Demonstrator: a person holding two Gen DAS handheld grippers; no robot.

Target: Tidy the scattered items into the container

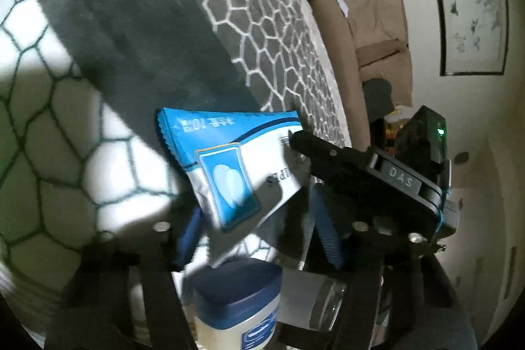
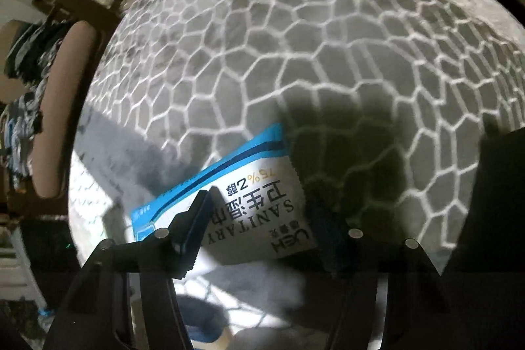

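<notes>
Both grippers meet on the wipes packet above the patterned rug.

Left to right: the left gripper [image 1: 259, 238] has the wipes packet [image 1: 229, 159] between its blue fingers, but whether it is clenched I cannot tell; the right gripper [image 2: 265, 238] straddles the packet [image 2: 236, 212], its contact also unclear. The packet looks light, soft and slippery; a flat-edge hold seems best. Only the left view shows the jar [image 1: 236, 310] at six o'clock and the sofa [image 1: 361, 5] at one o'clock.
</notes>
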